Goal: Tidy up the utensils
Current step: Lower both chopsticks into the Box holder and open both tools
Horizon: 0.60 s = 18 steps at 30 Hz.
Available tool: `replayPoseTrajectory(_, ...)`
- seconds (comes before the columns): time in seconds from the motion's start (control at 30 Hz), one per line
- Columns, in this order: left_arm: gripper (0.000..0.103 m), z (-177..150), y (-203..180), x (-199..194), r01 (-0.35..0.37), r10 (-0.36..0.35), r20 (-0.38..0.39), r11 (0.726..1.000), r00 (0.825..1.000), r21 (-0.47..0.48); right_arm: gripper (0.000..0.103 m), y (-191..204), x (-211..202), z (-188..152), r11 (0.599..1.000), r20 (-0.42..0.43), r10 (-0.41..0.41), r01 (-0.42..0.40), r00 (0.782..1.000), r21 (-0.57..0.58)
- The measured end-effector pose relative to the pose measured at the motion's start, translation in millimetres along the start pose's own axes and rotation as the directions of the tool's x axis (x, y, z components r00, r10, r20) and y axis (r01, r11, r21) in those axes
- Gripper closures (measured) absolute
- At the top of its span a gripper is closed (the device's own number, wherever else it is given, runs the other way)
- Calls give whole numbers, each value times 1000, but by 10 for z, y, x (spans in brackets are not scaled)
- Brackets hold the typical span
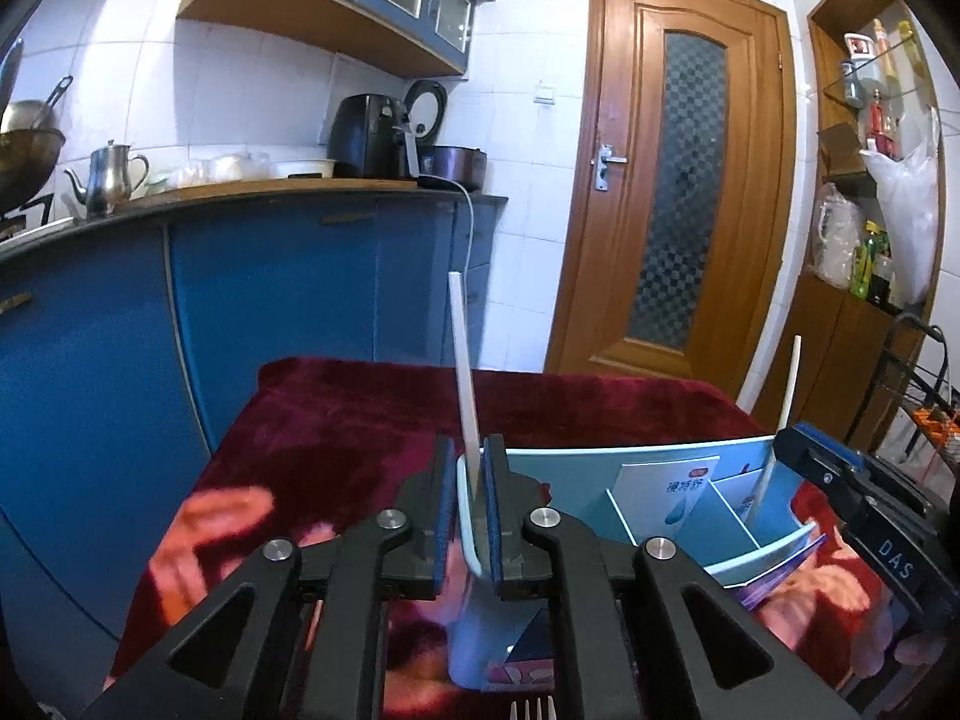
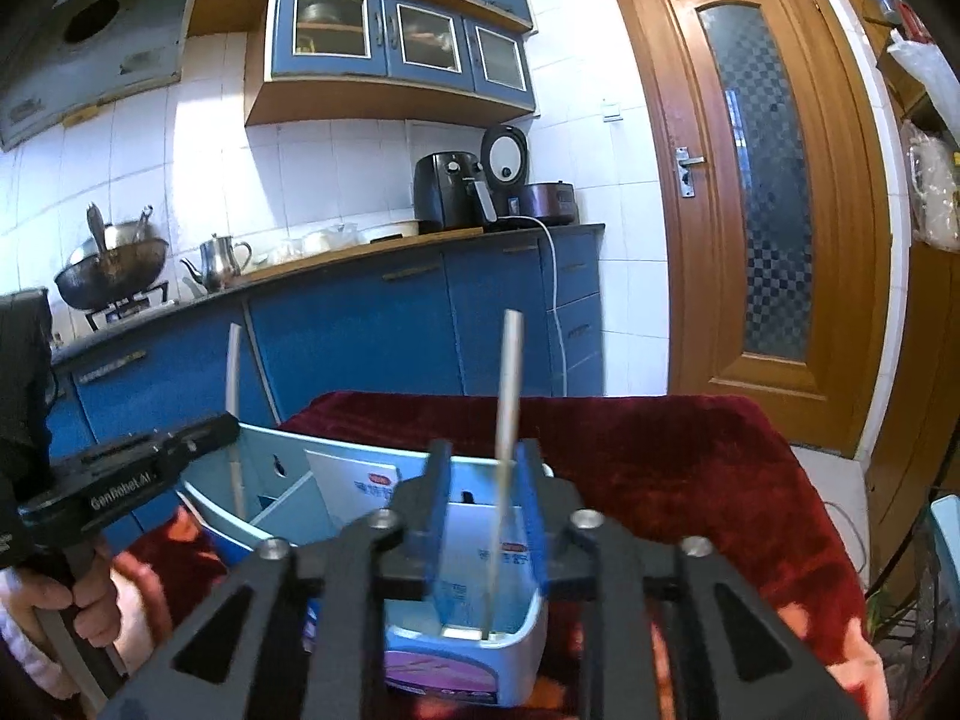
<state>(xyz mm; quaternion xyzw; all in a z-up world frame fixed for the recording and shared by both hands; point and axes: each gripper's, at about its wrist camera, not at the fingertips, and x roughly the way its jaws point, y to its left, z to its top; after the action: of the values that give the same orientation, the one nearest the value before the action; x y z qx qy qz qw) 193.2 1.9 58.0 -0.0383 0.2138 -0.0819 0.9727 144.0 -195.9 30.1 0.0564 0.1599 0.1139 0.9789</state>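
A light blue divided organizer box (image 1: 660, 516) lies on a dark red cloth (image 1: 336, 420). My left gripper (image 1: 469, 480) is shut on a white chopstick (image 1: 463, 354) that stands upright at the box's left end. My right gripper (image 2: 480, 480) is open around a second pale chopstick (image 2: 509, 384) that stands in the box's near compartment (image 2: 474, 618), with a gap on each side. That chopstick also shows in the left wrist view (image 1: 783, 414), and the left one in the right wrist view (image 2: 234, 396). Fork tines (image 1: 531, 708) show at the bottom edge of the left wrist view.
The cloth-covered table stands in a kitchen. Blue base cabinets (image 1: 270, 288) with a kettle (image 1: 111, 177) and an air fryer (image 1: 366, 135) are behind it. A wooden door (image 1: 672, 180) is at the back right, and shelves (image 1: 870, 180) at the far right.
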Motion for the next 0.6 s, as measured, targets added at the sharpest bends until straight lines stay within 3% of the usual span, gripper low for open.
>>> replayPoseTrajectory(0.13, 70, 17, -8, -72, 6, -6, -4, 1000, 1000, 5, 69, 34, -93, 54, 1000, 17, 0, 0, 1000, -6)
replayPoseTrajectory(0.2, 65, 27, -8, -142, 12, -12, 6, 1000, 1000, 6, 68, 71, -161, 89, 1000, 28, -4, 4, 1000, -19)
replayPoseTrajectory(0.6, 63, 99, 69, -633, 43, -44, -34, 999, 998, -8, 67, 224, -634, 278, 1000, 39, -24, 24, 999, -13)
